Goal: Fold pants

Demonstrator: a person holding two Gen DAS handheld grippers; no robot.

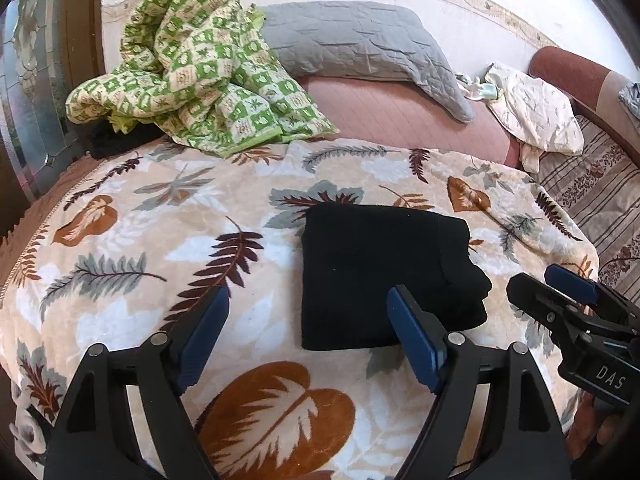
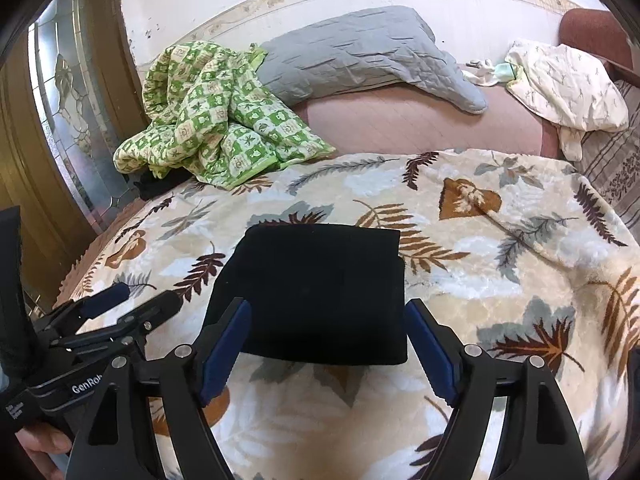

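Observation:
The black pants (image 1: pixel 384 272) lie folded into a compact rectangle on the leaf-patterned blanket (image 1: pixel 160 248); they also show in the right wrist view (image 2: pixel 316 292). My left gripper (image 1: pixel 308 320) is open and empty, hovering just in front of the pants' near left edge. My right gripper (image 2: pixel 328 332) is open and empty, its fingers either side of the pants' near edge, above them. The right gripper also shows in the left wrist view (image 1: pixel 556 292), and the left gripper in the right wrist view (image 2: pixel 132 300).
A crumpled green-checked quilt (image 1: pixel 192 76) lies at the back left. A grey quilted pillow (image 1: pixel 360 44) lies behind it. A cream cloth (image 1: pixel 536 116) lies at the back right. A glass-panelled door (image 2: pixel 68 120) stands to the left of the bed.

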